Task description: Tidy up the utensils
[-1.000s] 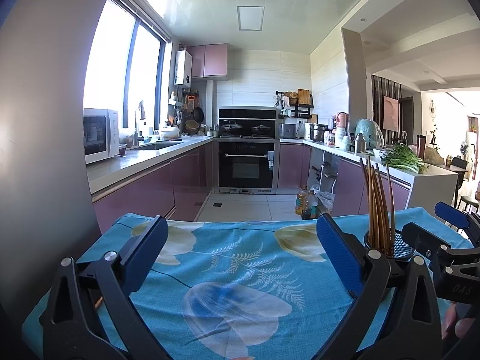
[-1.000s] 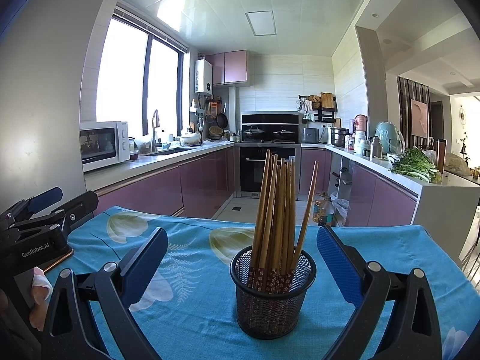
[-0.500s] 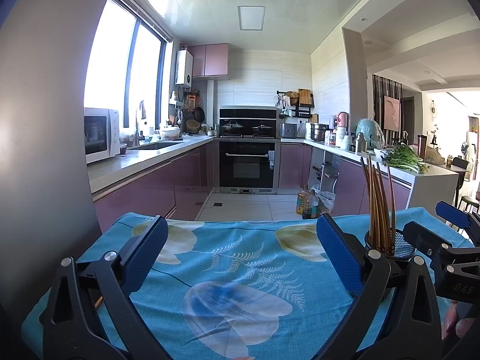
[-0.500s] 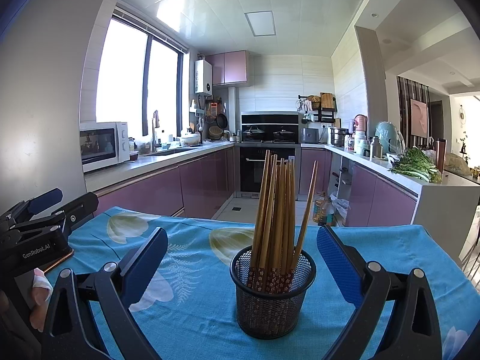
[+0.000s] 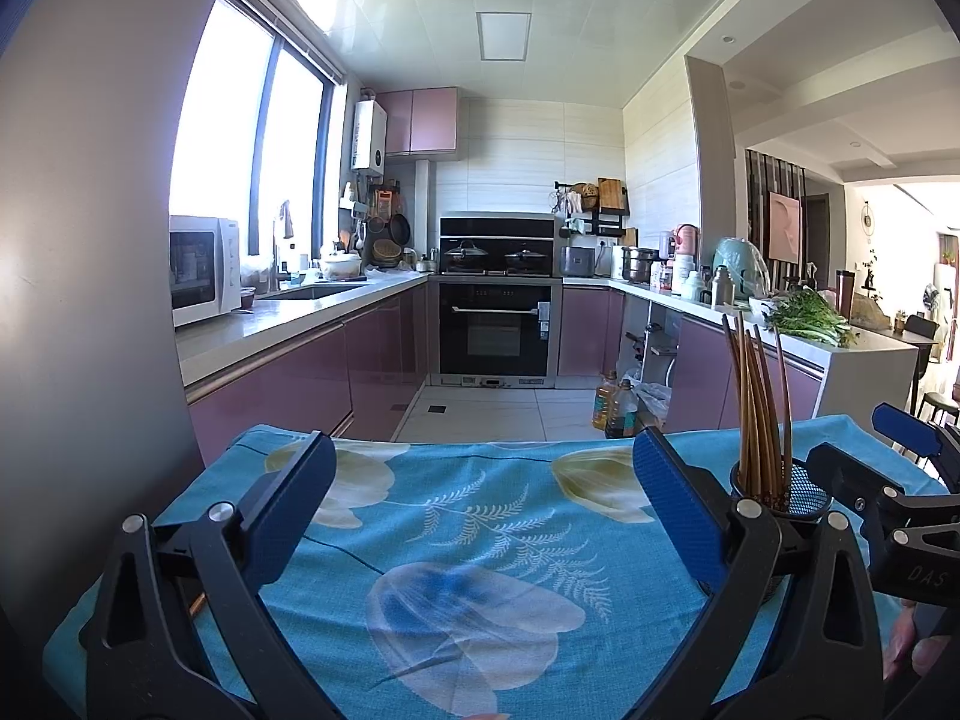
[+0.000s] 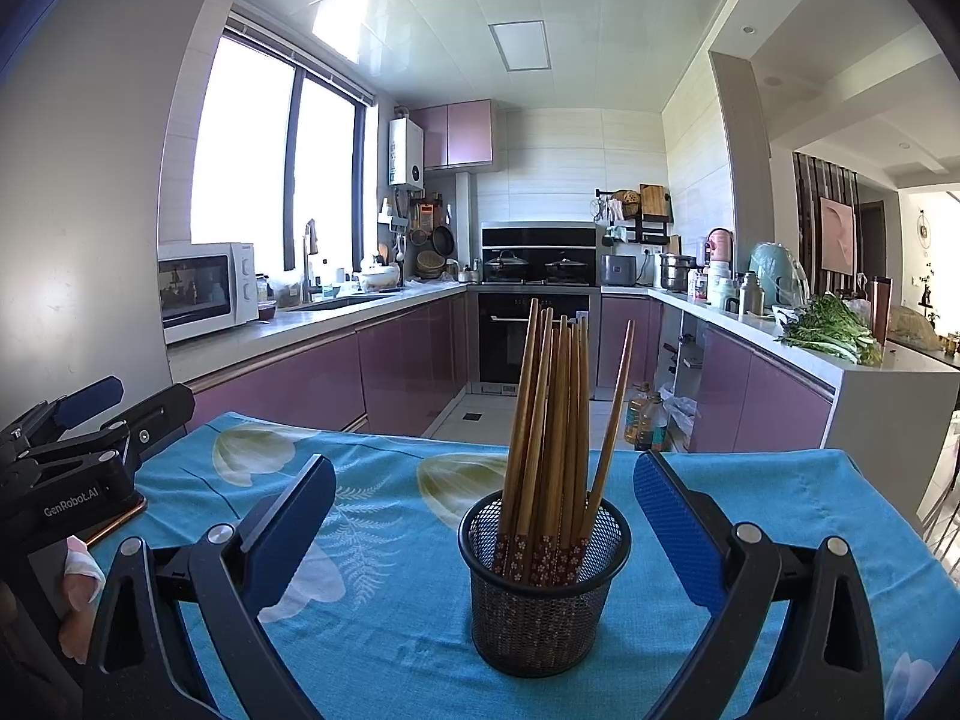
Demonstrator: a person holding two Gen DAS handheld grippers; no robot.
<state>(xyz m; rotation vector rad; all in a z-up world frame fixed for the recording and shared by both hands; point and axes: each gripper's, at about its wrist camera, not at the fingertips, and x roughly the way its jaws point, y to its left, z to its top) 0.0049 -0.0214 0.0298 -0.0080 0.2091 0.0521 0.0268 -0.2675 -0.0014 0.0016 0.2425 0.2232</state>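
Both tools are hanging wide open over the table, with the chopsticks standing in their mesh holder.

The right tool [image 6: 483,513] is facing the black mesh holder [image 6: 545,588], which is sitting on the blue floral tablecloth [image 6: 384,618] between its spread fingers, touching neither; the left tool [image 5: 477,501] is gaping over bare cloth, gripping nothing. The wooden chopsticks [image 6: 555,420] are leaning fanned apart, one well off to the right, so I judge a good grasp is pinching a single stick high on its shaft and lifting straight up while the holder is kept from tipping. The table's near edge is being cut off, only fingertips of the person are showing, and the chopstick tips inside the mesh are hard to make out.
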